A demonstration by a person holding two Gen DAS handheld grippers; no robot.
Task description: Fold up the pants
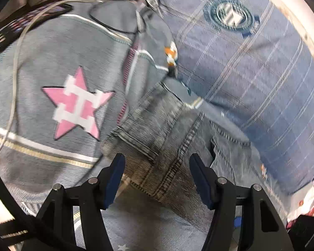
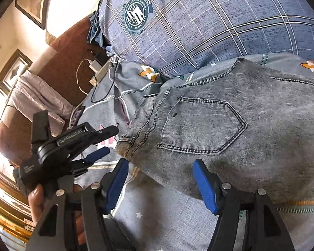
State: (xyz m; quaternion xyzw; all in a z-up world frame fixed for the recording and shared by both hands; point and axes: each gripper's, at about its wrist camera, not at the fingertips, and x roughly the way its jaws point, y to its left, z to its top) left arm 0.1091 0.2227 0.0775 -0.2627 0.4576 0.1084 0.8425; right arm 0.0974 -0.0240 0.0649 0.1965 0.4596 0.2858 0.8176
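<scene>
Grey washed jeans lie flat on a grey bedsheet, back pocket up, waistband toward the left. In the left wrist view the waistband end of the jeans lies just ahead of my left gripper, which is open and empty above it. My right gripper is open and empty, its blue pads either side of the jeans' near edge below the pocket. The left gripper also shows in the right wrist view, held by a hand, left of the waistband.
A blue plaid pillow with a round emblem lies behind the jeans. The bedsheet has a pink star print. A phone, a charger and cables lie at the sheet's far left. A brown headboard stands beyond.
</scene>
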